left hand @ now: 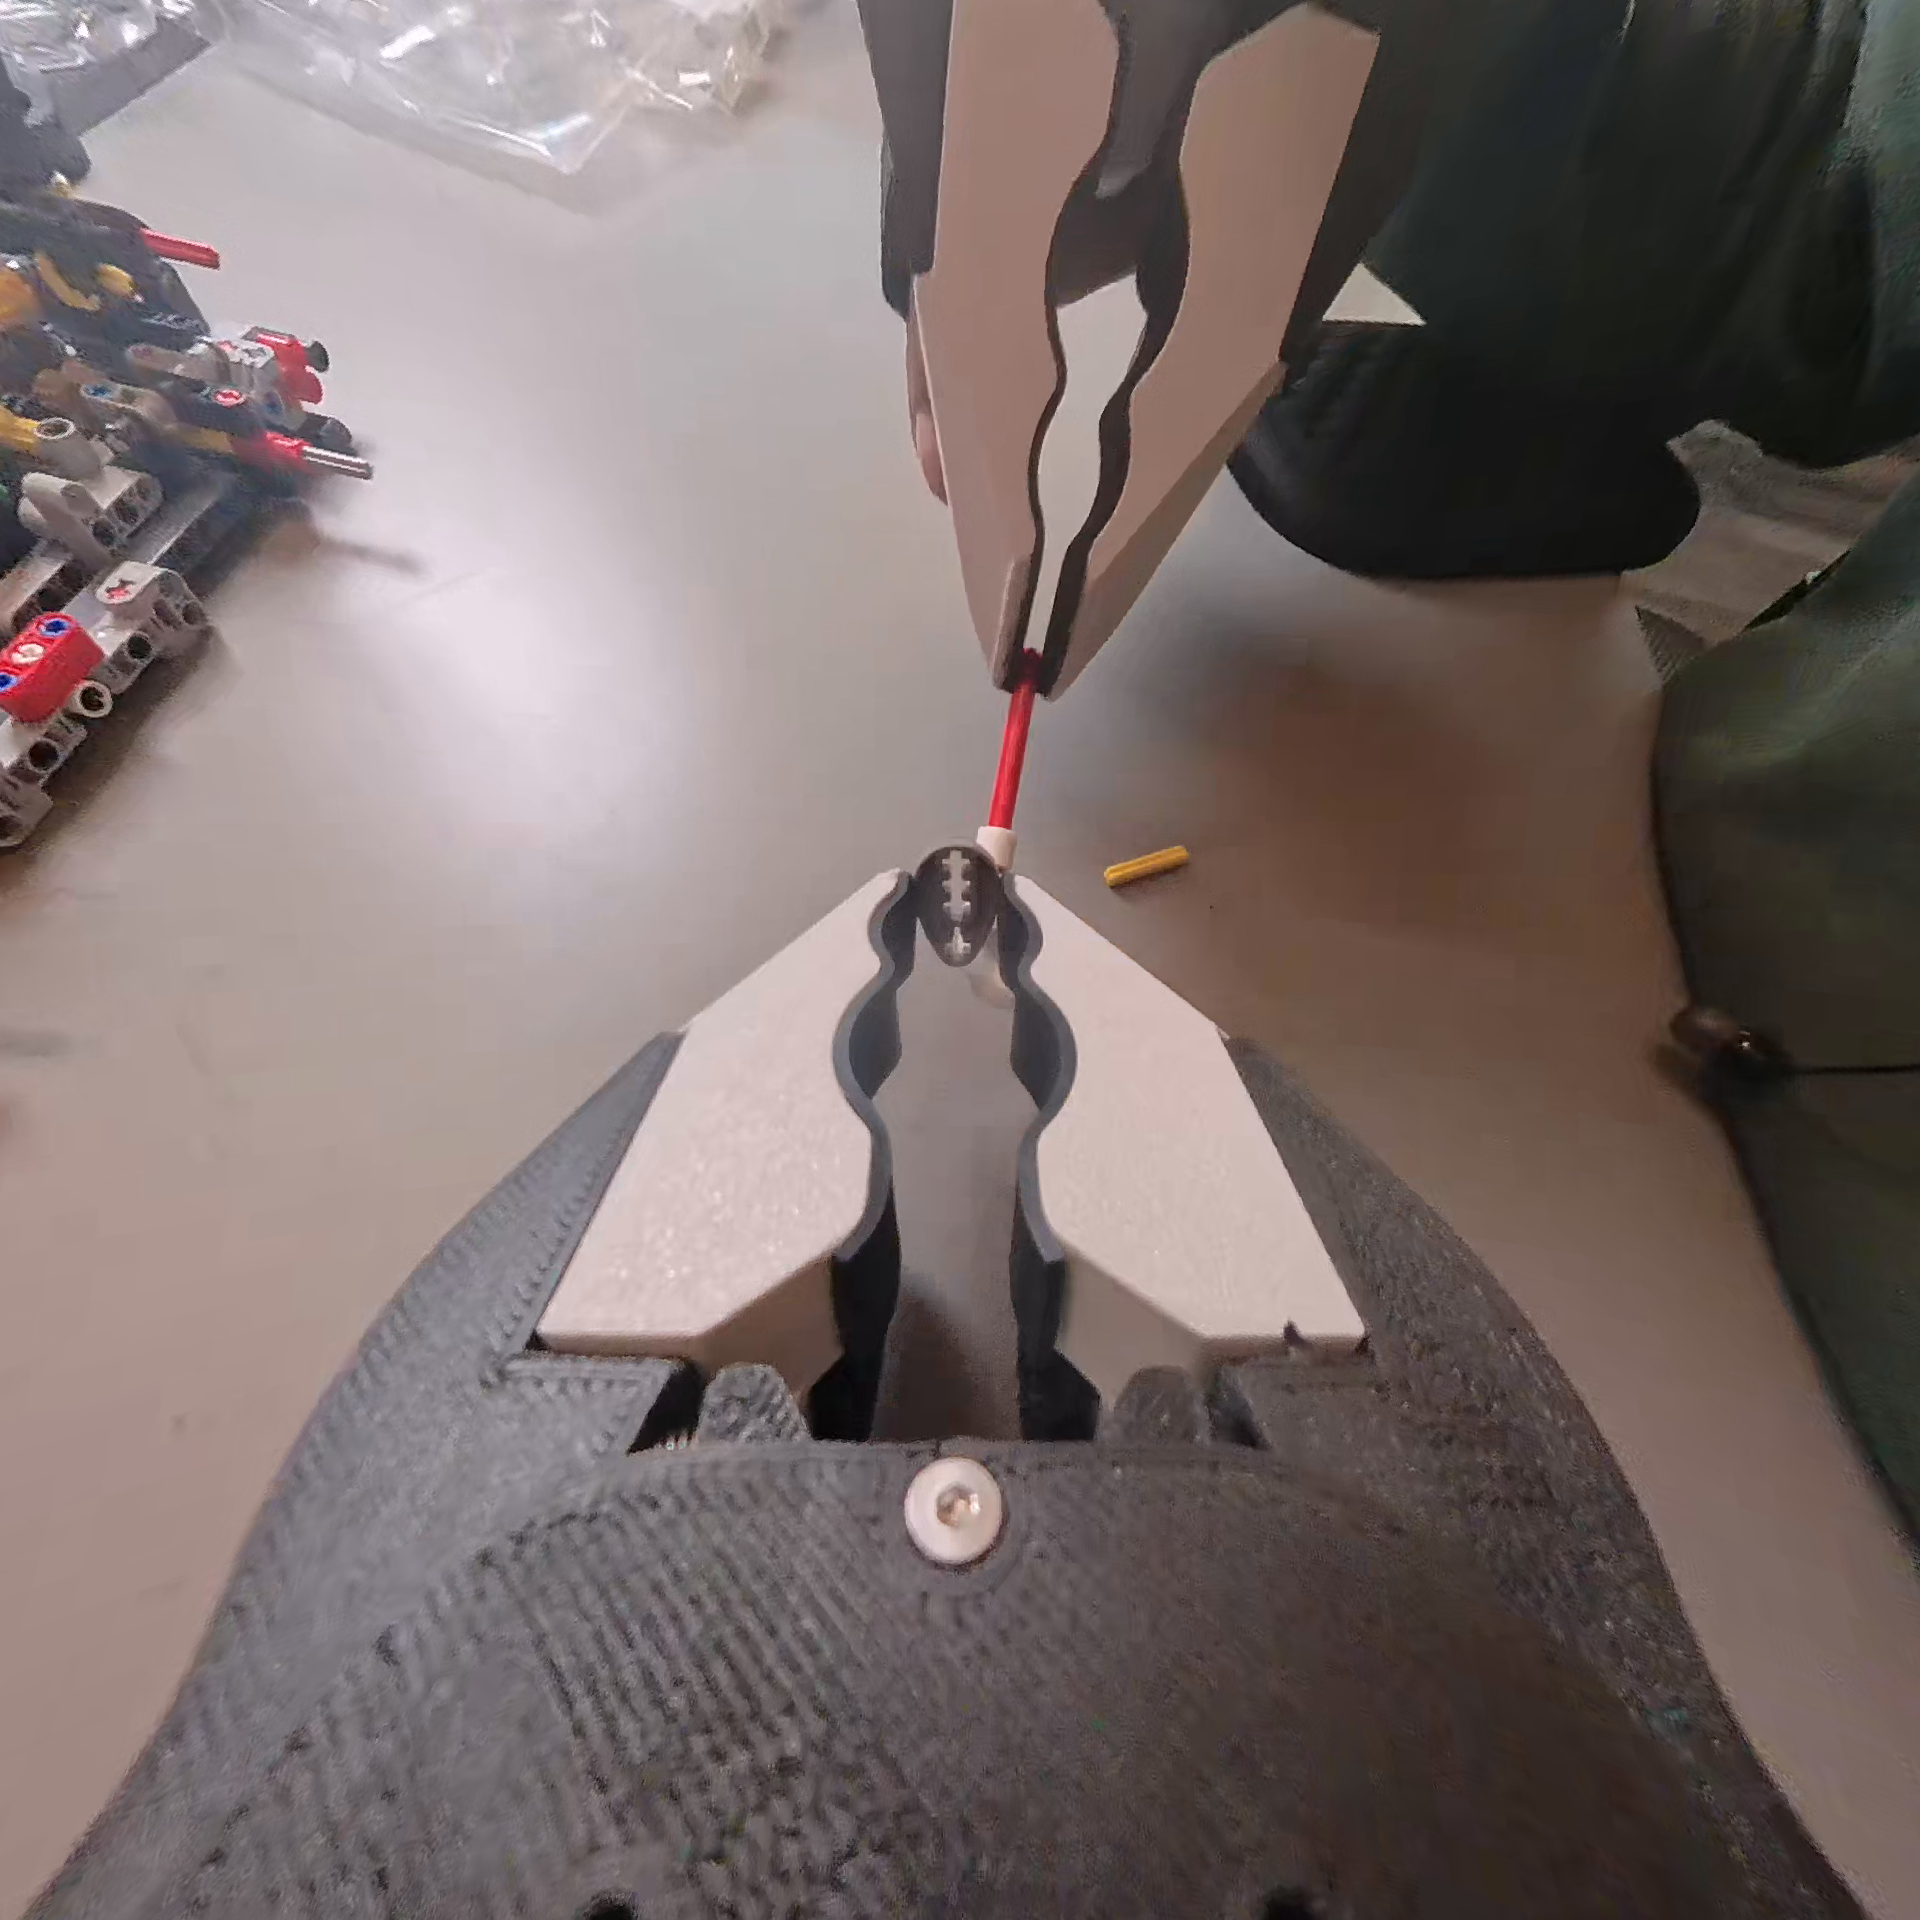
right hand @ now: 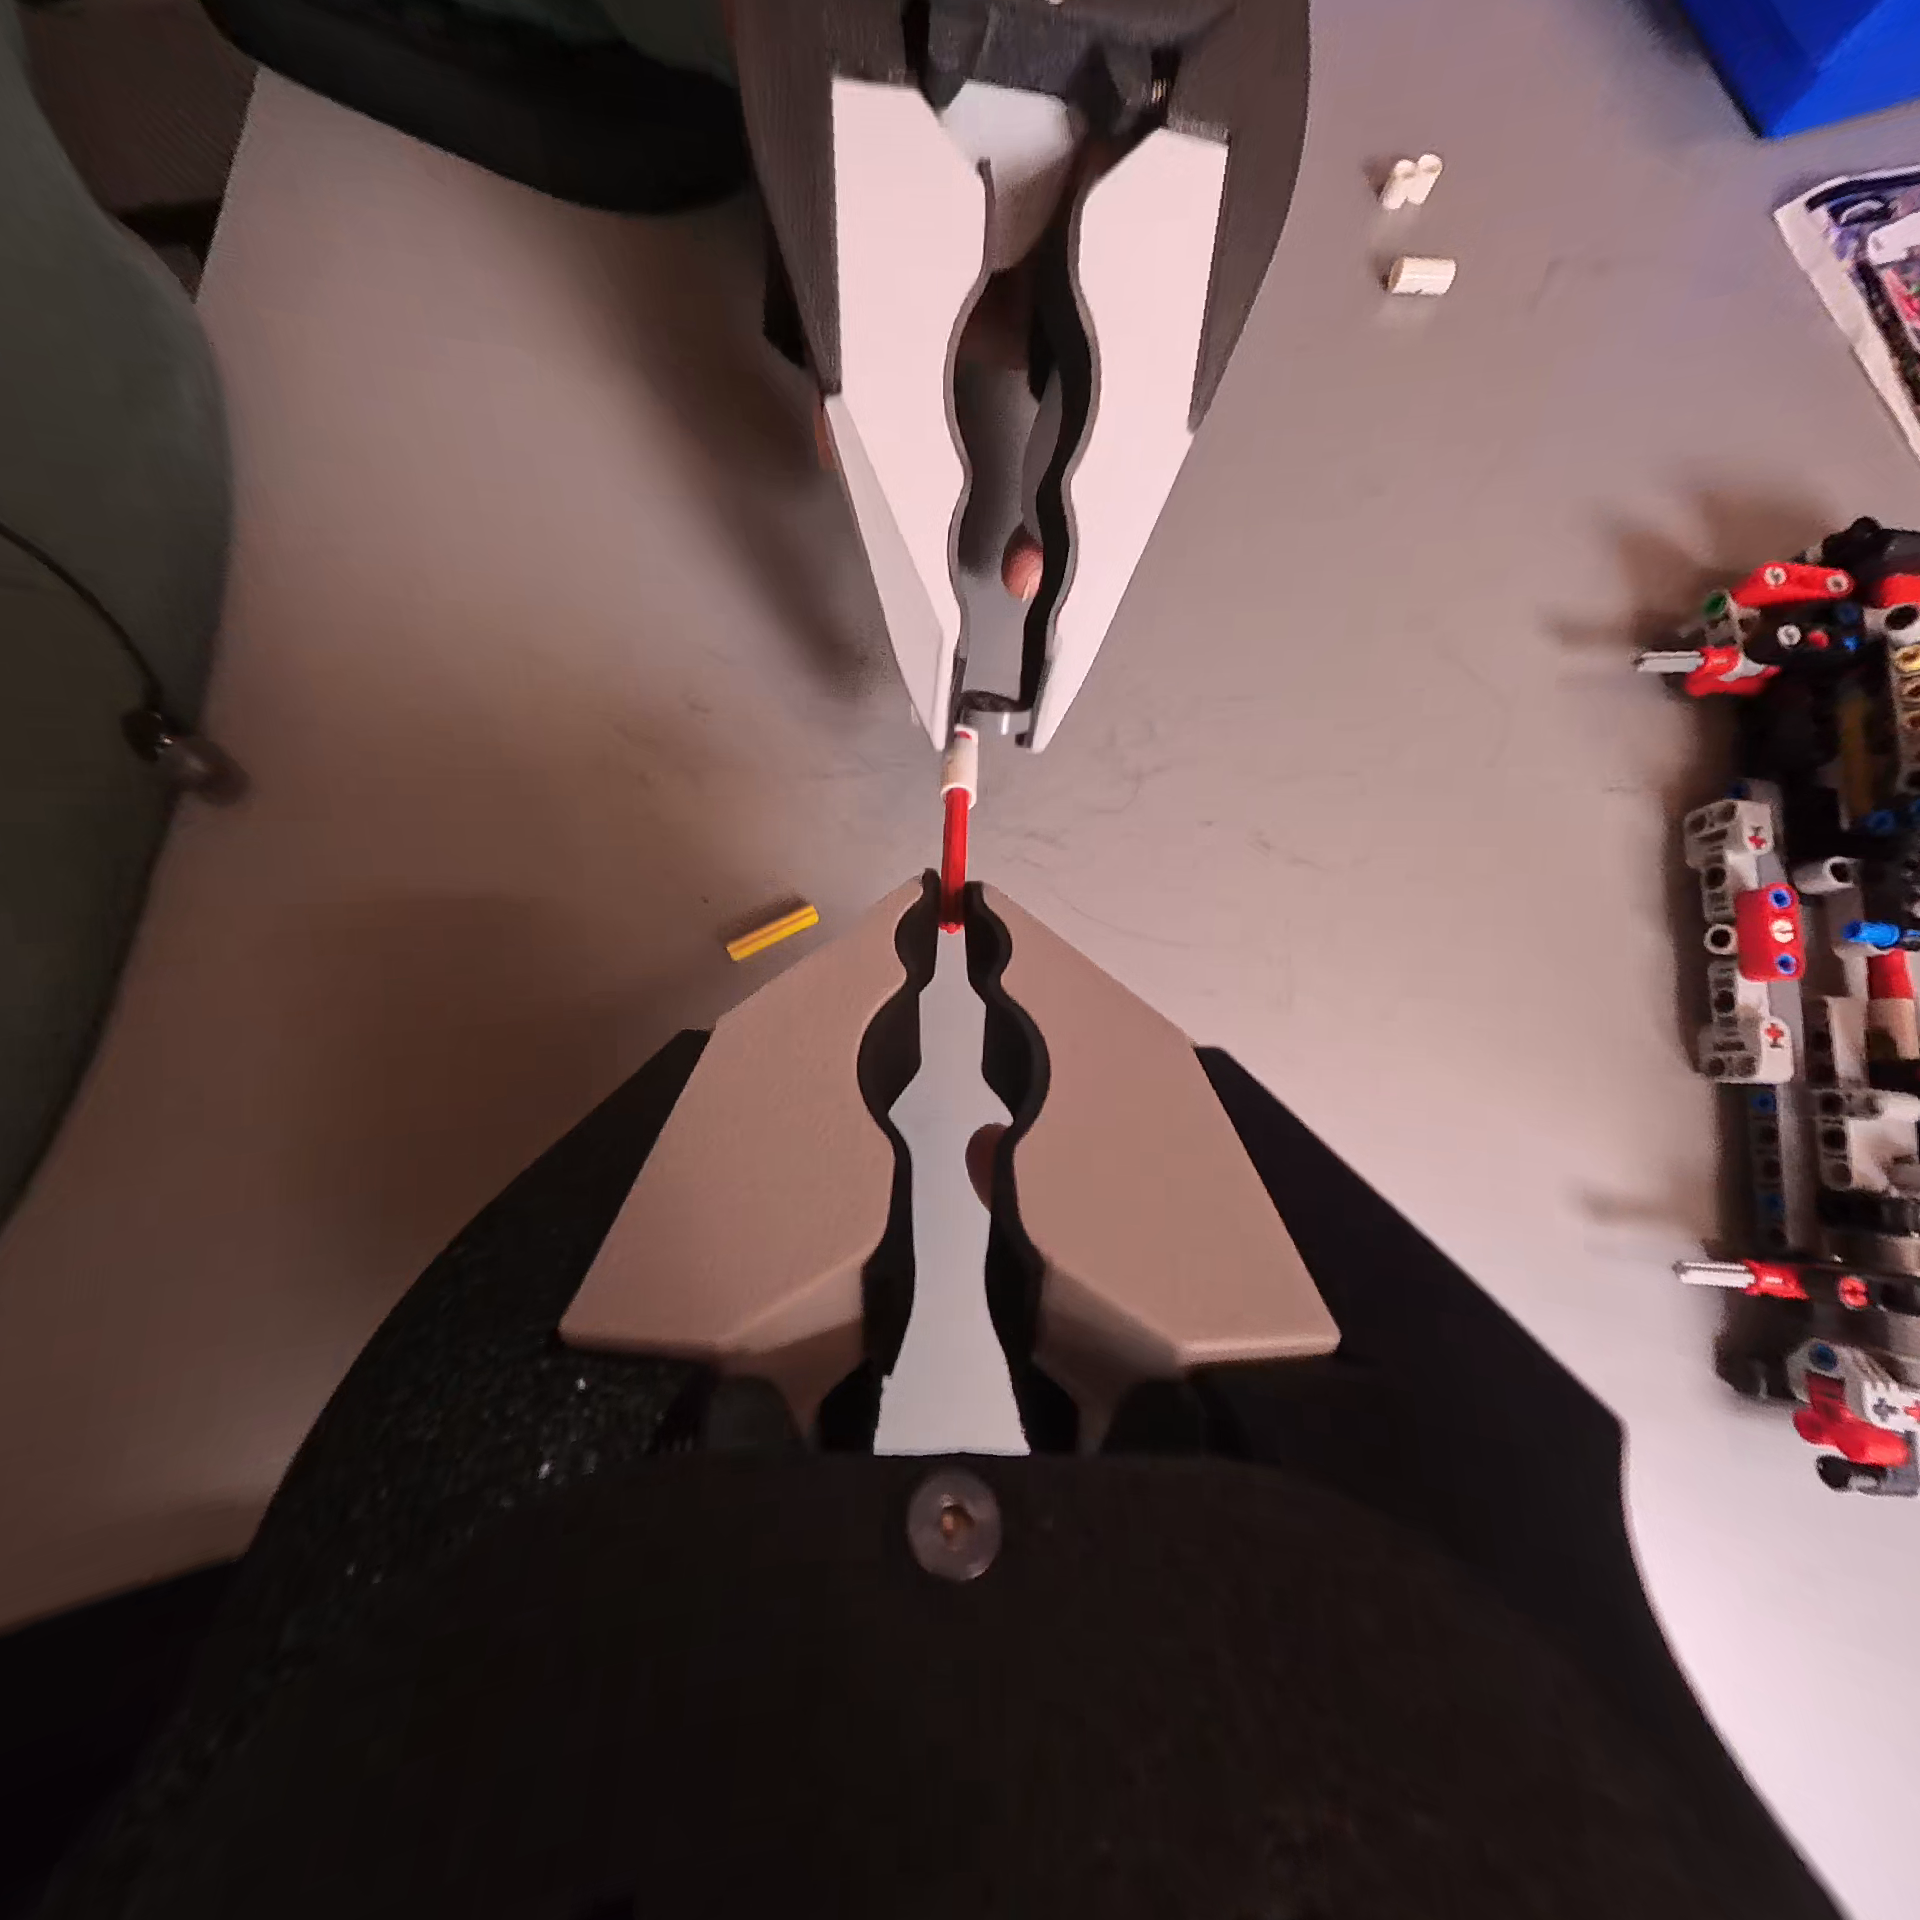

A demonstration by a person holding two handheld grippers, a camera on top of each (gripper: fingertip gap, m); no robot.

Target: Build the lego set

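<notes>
My left gripper is shut on a small dark grey beam with cross-shaped holes, held end-on between its pads. My right gripper is shut on the end of a thin red axle. A white bush sits on the axle's far end, which meets the grey beam at the left gripper's tips. In the left wrist view the right gripper comes down from above, holding the red axle with its white bush against the beam. Both are above the table.
A short yellow axle lies on the table near the tips, also seen in the right wrist view. A part-built brick model lies to one side. Two small white pieces, a booklet, a plastic bag and green cloth are around.
</notes>
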